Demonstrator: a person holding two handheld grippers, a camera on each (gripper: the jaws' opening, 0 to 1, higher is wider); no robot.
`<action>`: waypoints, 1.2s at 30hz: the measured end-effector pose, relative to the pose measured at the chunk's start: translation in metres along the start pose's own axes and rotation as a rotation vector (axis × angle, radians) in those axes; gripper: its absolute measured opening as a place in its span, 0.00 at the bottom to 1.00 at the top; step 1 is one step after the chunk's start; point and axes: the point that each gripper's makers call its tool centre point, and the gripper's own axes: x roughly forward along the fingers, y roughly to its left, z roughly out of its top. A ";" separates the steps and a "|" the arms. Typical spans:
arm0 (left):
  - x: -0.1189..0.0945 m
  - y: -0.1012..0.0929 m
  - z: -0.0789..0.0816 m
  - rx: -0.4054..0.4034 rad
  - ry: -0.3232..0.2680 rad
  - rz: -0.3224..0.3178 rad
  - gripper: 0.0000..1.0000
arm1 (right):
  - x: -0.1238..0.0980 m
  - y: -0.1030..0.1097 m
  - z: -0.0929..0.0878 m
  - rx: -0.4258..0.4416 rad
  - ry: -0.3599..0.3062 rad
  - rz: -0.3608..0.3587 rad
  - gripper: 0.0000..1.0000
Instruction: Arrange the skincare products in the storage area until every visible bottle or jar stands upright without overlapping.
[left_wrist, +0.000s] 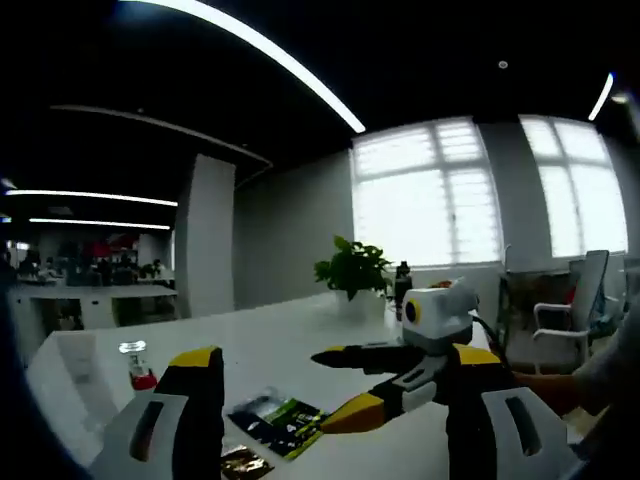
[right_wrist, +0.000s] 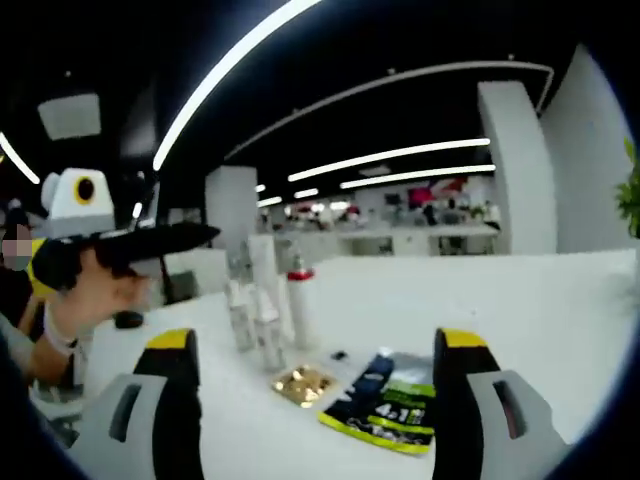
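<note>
Several white skincare bottles stand upright in a close group on the white table; among them are a tall white one and one with a red band. A gold sachet and a dark-and-green sachet lie flat in front of them. My right gripper hovers open just short of the sachets. My left gripper is held in a hand above and left of the bottles. In the left gripper view a red-capped bottle stands at left, my left gripper is open, and the right gripper is spread above the sachets.
A potted plant and a dark bottle stand at the table's far edge before bright windows. An office chair is at right. A small dark object lies left of the bottles. Desks fill the distant office.
</note>
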 end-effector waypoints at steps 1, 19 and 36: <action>-0.007 -0.001 0.006 -0.017 -0.019 -0.005 0.95 | -0.003 0.004 0.004 -0.007 -0.006 0.004 0.98; -0.155 0.045 0.027 -0.050 -0.137 0.254 0.92 | -0.080 0.056 0.033 -0.134 -0.034 0.082 1.00; -0.220 0.052 0.006 -0.086 -0.135 0.376 0.89 | -0.119 0.062 0.032 -0.178 -0.011 0.056 1.00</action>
